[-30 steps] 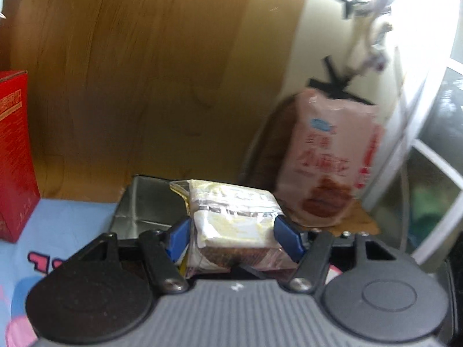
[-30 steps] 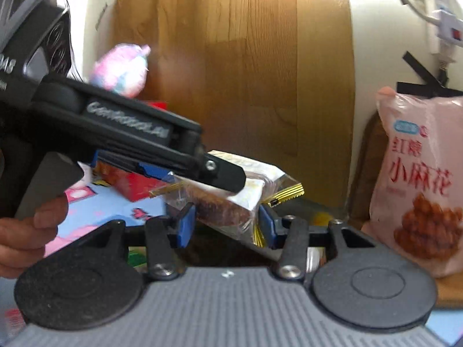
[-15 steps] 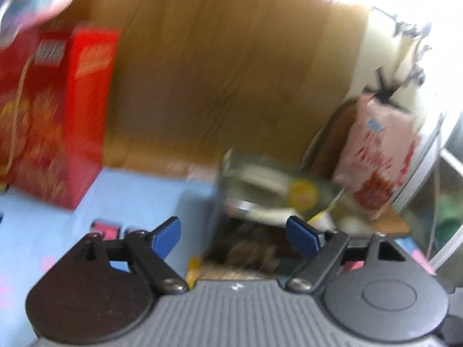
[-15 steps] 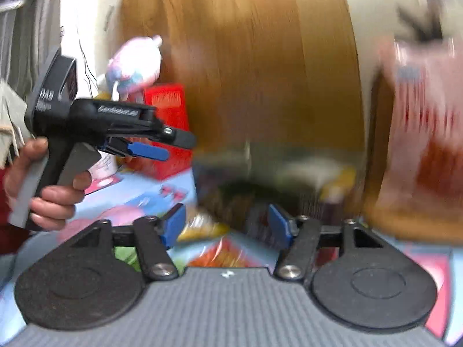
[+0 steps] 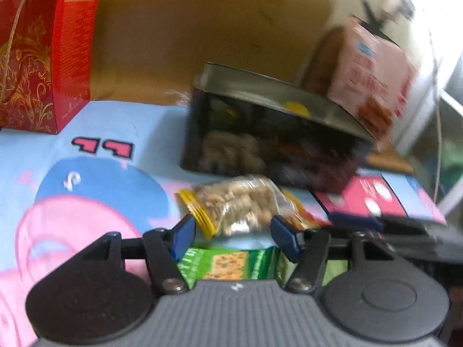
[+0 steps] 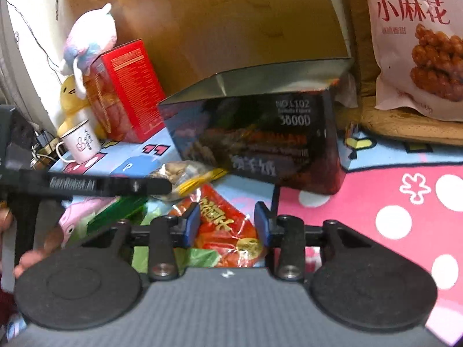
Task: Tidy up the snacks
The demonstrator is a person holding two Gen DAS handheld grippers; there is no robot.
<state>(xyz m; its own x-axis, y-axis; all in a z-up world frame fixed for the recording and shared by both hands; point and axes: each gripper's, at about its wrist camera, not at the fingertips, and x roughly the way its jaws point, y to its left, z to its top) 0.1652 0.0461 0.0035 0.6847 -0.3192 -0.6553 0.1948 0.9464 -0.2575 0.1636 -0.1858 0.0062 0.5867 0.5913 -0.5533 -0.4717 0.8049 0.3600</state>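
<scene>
The box point(image 6: 254, 141) is dark with silver lining; the packet point(image 6: 228, 231) red — gold lettering; the carton point(image 5: 43, 57) red with gold scrolls.

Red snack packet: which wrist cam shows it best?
Right wrist: the red snack packet lies sharp between the open right gripper's fingers. Left wrist shows only a blurred orange-red sliver behind the peanut bag.

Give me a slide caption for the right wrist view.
Open right gripper over a red snack packet before the dark open box; left gripper near the nut packet.
</scene>
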